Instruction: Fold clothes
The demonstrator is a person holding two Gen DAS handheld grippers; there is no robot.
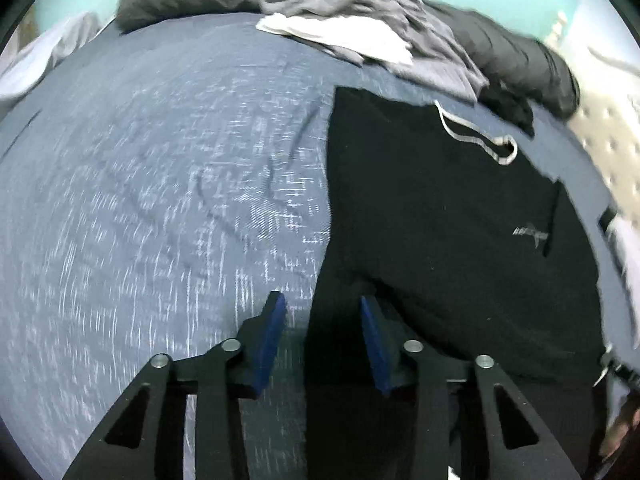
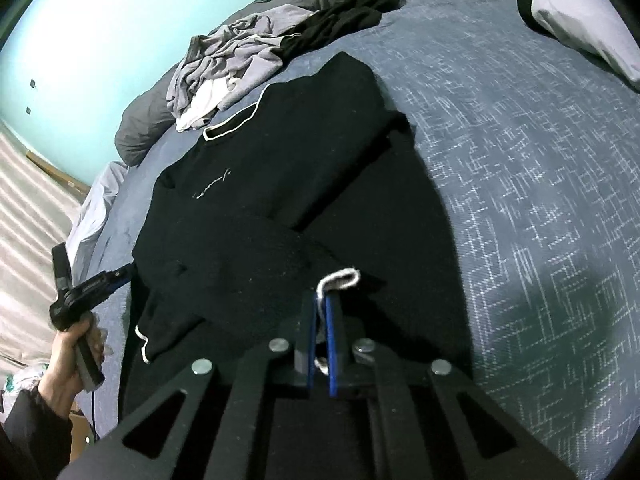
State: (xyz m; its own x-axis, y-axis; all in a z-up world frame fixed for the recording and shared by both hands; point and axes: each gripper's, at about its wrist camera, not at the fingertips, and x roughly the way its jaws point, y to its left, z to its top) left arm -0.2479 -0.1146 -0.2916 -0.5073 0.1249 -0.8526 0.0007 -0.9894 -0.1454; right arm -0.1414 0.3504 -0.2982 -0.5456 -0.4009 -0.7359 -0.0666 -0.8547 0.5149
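- The black shirt (image 2: 280, 184) lies spread on the blue bed cover (image 2: 520, 200), with its white-trimmed collar (image 2: 236, 124) toward the far side and small pale lettering on the chest.
- In the left wrist view, the left gripper (image 1: 323, 304) hangs above the left edge of the black shirt, near its lower part.
- Its jaws stand partly open and the blue pads (image 1: 270, 344) press on nothing. The left pad is over the bare bed cover and the right pad is over the black cloth, so the shirt's edge runs between them.
- In the right wrist view this gripper shows at the far left, held in a hand (image 2: 76, 356) beside the shirt.
- The right gripper (image 2: 320, 300) has its jaws closed narrow on a sleeve cuff (image 2: 340, 278) with white trim. The cuff pokes out just past the fingertips as a small loop.
- The sleeve lies folded across the lower body of the shirt.
- Beyond the shirt, a pile of grey and white clothes (image 2: 224, 68) lies against a dark grey duvet (image 2: 136, 128).
- At the far right a pale pillow (image 2: 588, 28) rests on the bed.
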